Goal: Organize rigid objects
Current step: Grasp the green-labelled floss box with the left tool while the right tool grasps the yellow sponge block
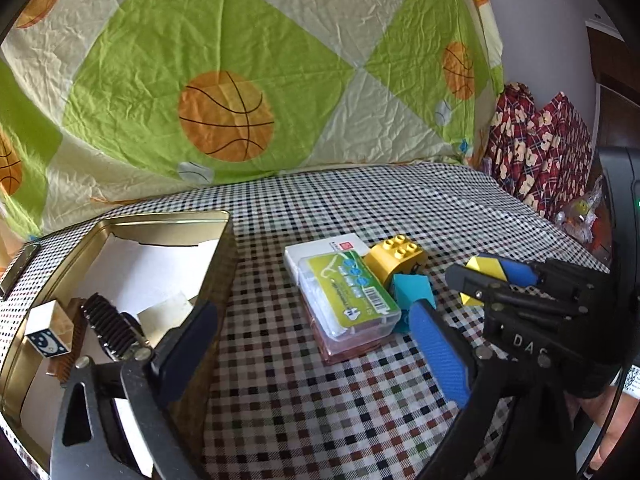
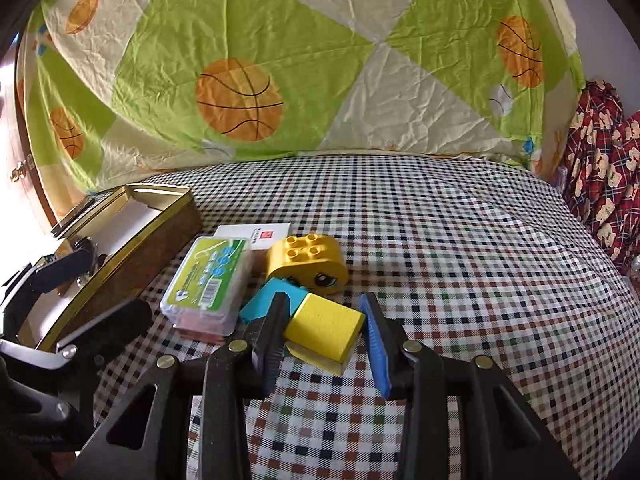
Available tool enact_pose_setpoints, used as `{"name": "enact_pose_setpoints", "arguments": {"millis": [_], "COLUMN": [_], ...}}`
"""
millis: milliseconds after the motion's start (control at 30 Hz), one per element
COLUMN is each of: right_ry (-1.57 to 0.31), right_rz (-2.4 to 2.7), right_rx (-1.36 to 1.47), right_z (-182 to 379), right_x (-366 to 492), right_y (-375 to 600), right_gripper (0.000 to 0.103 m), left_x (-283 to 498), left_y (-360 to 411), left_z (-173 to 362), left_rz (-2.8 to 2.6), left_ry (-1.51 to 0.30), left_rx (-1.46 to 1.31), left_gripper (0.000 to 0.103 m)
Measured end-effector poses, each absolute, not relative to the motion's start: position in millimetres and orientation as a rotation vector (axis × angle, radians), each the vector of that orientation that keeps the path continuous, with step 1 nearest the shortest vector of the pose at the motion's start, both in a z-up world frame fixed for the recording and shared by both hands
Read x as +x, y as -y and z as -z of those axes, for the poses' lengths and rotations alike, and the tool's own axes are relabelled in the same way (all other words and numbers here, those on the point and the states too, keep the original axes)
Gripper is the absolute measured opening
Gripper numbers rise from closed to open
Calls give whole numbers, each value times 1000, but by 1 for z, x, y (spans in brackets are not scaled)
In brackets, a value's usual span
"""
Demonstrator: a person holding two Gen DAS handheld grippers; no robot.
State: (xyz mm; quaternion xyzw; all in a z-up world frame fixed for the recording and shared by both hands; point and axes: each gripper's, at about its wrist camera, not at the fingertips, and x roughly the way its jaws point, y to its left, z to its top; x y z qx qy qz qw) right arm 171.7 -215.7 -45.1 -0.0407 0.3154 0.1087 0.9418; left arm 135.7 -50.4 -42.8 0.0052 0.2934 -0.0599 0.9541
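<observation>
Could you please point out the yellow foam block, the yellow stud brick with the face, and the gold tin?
yellow foam block [image 2: 325,325]: right wrist view, its top face.
yellow stud brick [image 2: 306,258]: right wrist view, its studded top.
gold tin [image 1: 224,264]: left wrist view, its right wall.

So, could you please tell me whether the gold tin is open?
Open: the gold tin has no lid, showing its white lining.

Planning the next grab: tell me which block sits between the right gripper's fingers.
The plain yellow block; the studded yellow brick and blue block lie beyond.
</observation>
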Motion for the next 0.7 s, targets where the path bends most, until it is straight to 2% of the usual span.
{"name": "enact_pose_setpoints", "arguments": {"millis": [300,500,567,600,633,667,700], "right_ry": [-642,-639,-630,-628,-626,-621,-617], "right_rz": [-177,-178,-174,-177,-175,-174,-176], "right_rx": [-43,-47,-61,-65,-69,-72,-75], "right_z": [46,46,45,45,45,44,44], "right_x": [188,190,188,188,188,187,186], "right_y": [228,226,224,223,223,222,221], "right_gripper": [39,39,39,39,39,39,39], "left_x": [175,191,194,196,197,197,197], "left_y": [73,70,71,72,72,71,70], "left_z": [55,67,70,72,74,75,74], "left_rz": [130,105,121,134,146,150,156], "left_ry": [-693,-753,-779,-796,-809,-815,-813], "left_rx": [14,2,1,-1,-5,-10,-19], "left_gripper": [89,88,85,76,59,54,53]}}
